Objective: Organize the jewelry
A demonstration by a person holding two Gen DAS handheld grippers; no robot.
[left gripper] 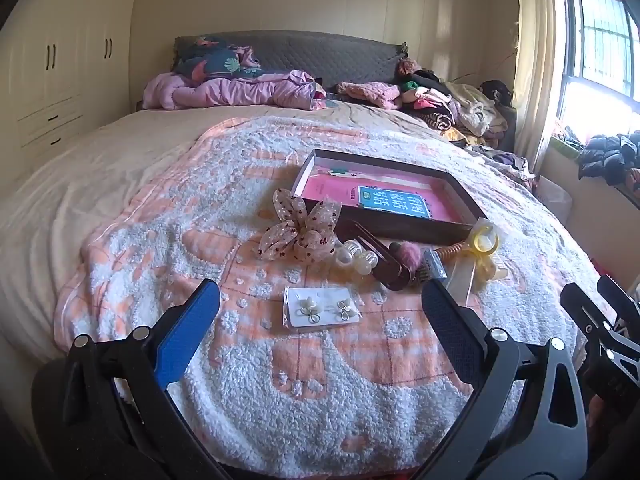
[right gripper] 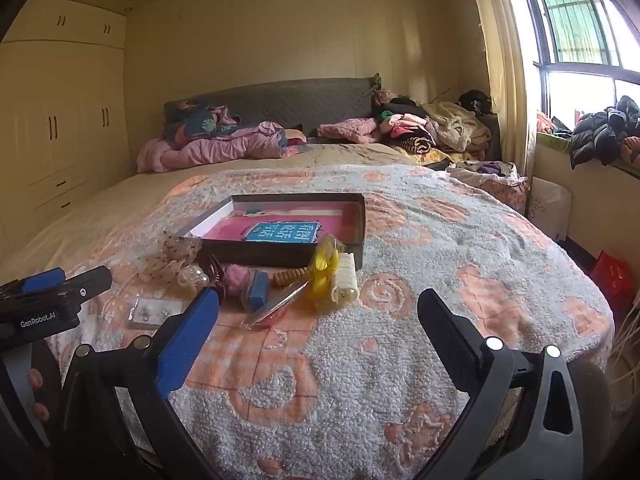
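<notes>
Earrings on their white card (left gripper: 322, 309) are lying on the bed's blanket (left gripper: 248, 392), just ahead of my left claw (left gripper: 320, 304), which I am holding released and empty. My right claw (right gripper: 318, 314) is hovering released too, near the hair clips (right gripper: 340, 276) beside the tray (right gripper: 288, 254).

earring card (right gripper: 154, 311): studs too small | right claw (left gripper: 600, 312): cut off by edge

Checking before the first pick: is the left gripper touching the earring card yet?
Apart. The left wrist view shows the left gripper open, with bare blanket between each finger and the earring card.
</notes>
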